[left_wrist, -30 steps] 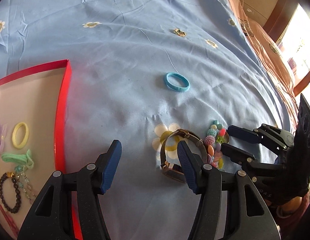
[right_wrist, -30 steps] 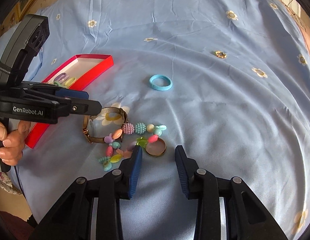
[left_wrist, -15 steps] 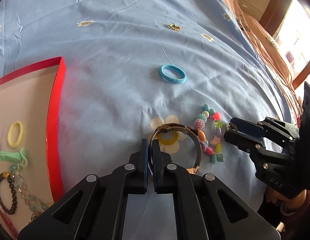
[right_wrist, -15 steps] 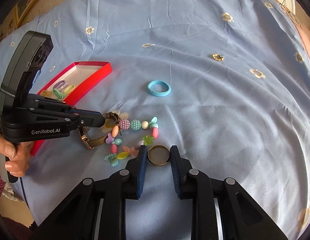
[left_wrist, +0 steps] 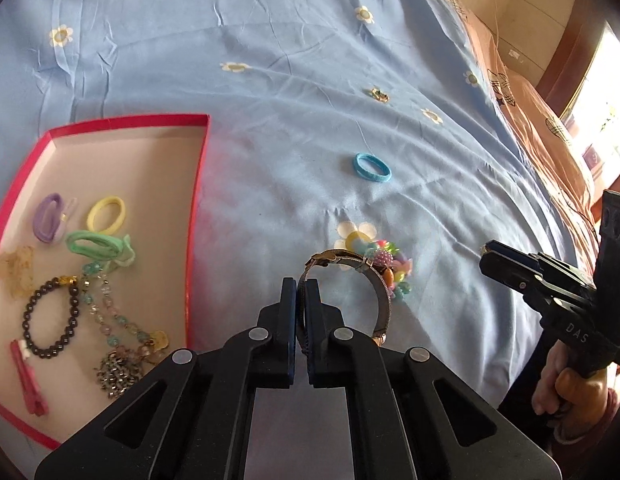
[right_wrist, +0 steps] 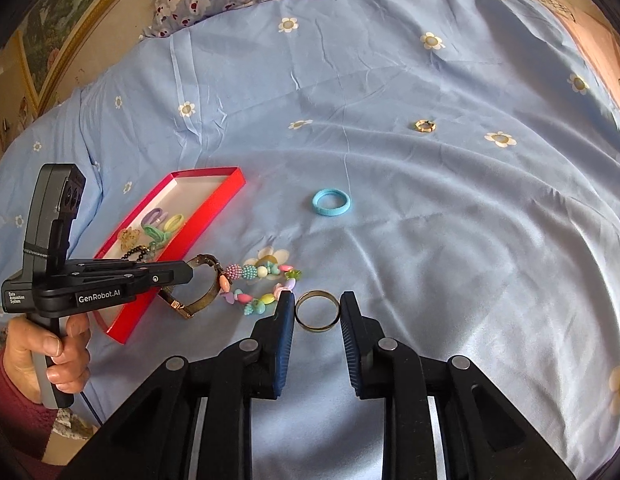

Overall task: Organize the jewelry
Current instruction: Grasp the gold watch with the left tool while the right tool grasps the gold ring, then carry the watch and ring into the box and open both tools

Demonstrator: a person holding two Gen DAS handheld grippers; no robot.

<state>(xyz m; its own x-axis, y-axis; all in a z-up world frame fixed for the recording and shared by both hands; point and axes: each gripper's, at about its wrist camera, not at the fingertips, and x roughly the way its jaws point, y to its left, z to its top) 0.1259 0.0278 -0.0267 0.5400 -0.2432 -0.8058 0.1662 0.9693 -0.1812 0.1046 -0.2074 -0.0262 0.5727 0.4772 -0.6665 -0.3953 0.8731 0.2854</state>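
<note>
The left gripper [left_wrist: 300, 295] is clamped on the mesh band of a gold-toned metal watch [left_wrist: 379, 292], lifted above the blue flowered bedsheet [left_wrist: 270, 60] beside the red-rimmed shallow box [left_wrist: 198, 184]. The right gripper [right_wrist: 317, 312] grips a plain brass-coloured bangle ring [right_wrist: 317, 311] between its blue pads. The left gripper's body reads "GenRobot.AI"; the right one's reads "DAS".
</note>
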